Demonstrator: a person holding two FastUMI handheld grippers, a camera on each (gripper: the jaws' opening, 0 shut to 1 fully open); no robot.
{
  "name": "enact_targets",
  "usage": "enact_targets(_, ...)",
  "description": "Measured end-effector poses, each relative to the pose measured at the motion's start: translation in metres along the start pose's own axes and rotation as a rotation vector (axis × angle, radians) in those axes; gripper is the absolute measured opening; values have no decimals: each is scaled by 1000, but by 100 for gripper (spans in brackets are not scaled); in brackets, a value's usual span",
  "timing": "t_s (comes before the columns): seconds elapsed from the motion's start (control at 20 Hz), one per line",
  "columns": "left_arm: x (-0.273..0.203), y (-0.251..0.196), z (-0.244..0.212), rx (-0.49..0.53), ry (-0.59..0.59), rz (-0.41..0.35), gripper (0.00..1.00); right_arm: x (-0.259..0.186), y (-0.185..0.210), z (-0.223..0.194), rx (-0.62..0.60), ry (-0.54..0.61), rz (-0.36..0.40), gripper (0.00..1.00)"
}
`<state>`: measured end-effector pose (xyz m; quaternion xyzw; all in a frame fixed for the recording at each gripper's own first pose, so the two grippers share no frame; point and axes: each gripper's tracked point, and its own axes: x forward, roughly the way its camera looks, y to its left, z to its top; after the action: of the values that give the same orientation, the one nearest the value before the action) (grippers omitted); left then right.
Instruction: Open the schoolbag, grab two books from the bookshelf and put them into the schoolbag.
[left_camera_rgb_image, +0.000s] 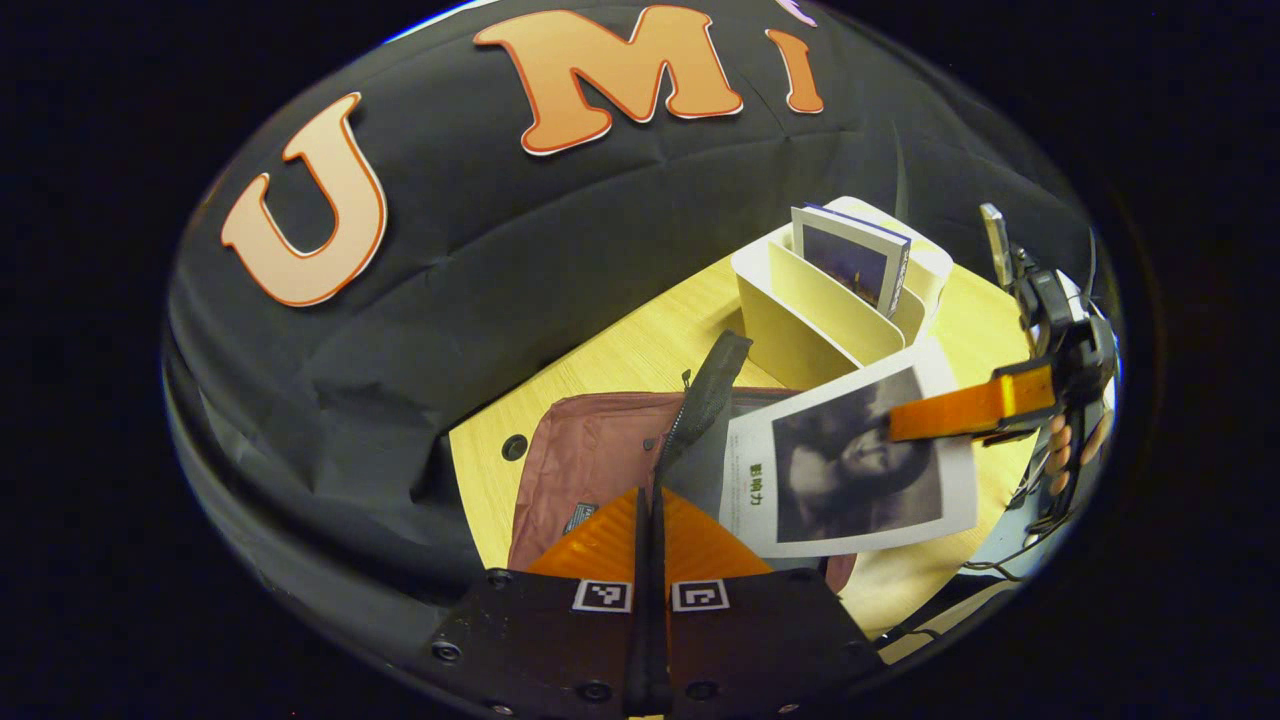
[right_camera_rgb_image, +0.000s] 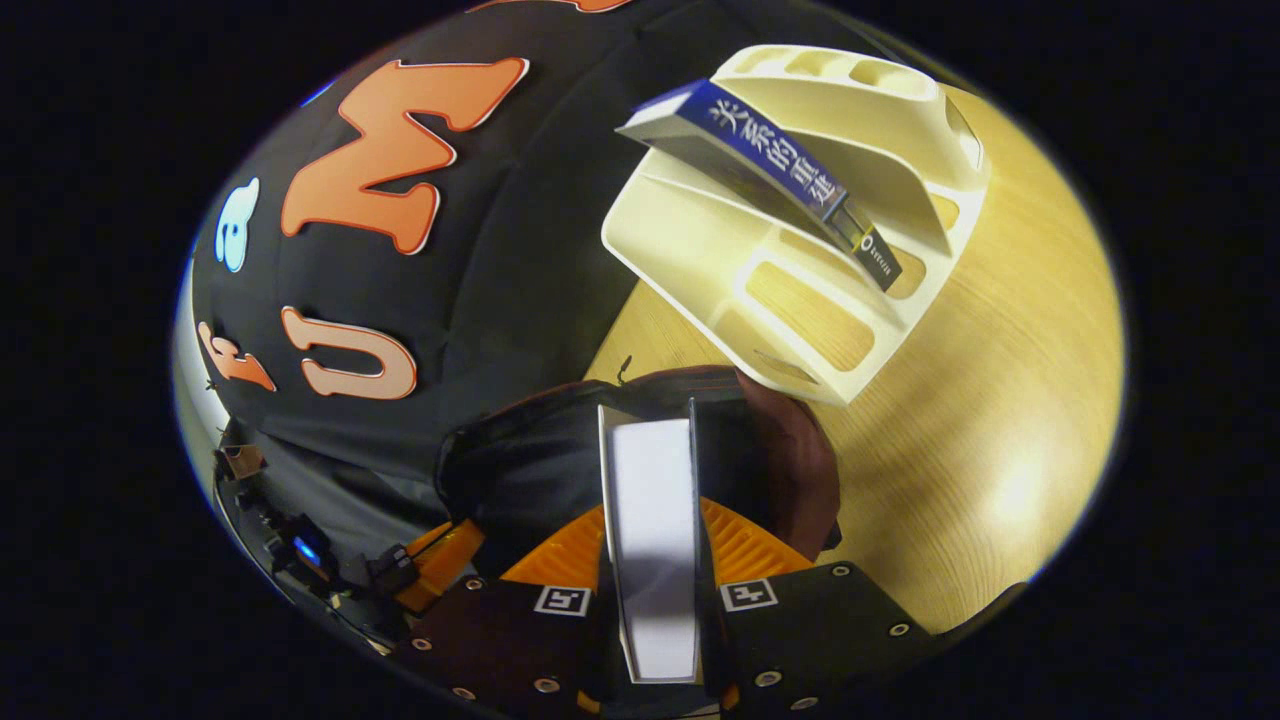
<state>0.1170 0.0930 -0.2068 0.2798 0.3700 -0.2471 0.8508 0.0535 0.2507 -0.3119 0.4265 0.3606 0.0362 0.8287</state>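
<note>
The maroon schoolbag (left_camera_rgb_image: 590, 450) lies on the wooden table with its black zipper flap (left_camera_rgb_image: 705, 395) lifted. My left gripper (left_camera_rgb_image: 650, 497) is shut on that flap and holds the mouth open. My right gripper (left_camera_rgb_image: 900, 425) is shut on a white book with a grey portrait cover (left_camera_rgb_image: 850, 470), held tilted over the bag's opening. In the right gripper view the book's white edge (right_camera_rgb_image: 652, 520) stands between my fingers, above the bag's dark inside (right_camera_rgb_image: 530, 470). A blue book (left_camera_rgb_image: 850, 255) stands in the cream bookshelf (left_camera_rgb_image: 800, 320). Its blue spine (right_camera_rgb_image: 775, 165) leans in the bookshelf (right_camera_rgb_image: 700, 250).
The bookshelf stands just behind the bag, close to the black cloth wall. Bare wooden table (right_camera_rgb_image: 1000, 420) stretches to the right of the shelf. The left gripper (right_camera_rgb_image: 440, 560) shows at the lower left of the right gripper view. Cables (left_camera_rgb_image: 1000, 570) hang by the table's near right edge.
</note>
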Motion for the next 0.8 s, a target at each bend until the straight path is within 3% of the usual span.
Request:
enact_targets(0.35, -13, -11, 5, 20, -5, -19, 1, 56, 20, -17, 42, -55, 93, 32)
enact_targets(0.65, -20, -16, 10, 26, -19, -19, 1, 92, 26, -35, 43, -51, 69, 33)
enact_targets(0.8, -17, -13, 8, 6, -12, -14, 1, 95, 9, -40, 42, -31, -10, 36)
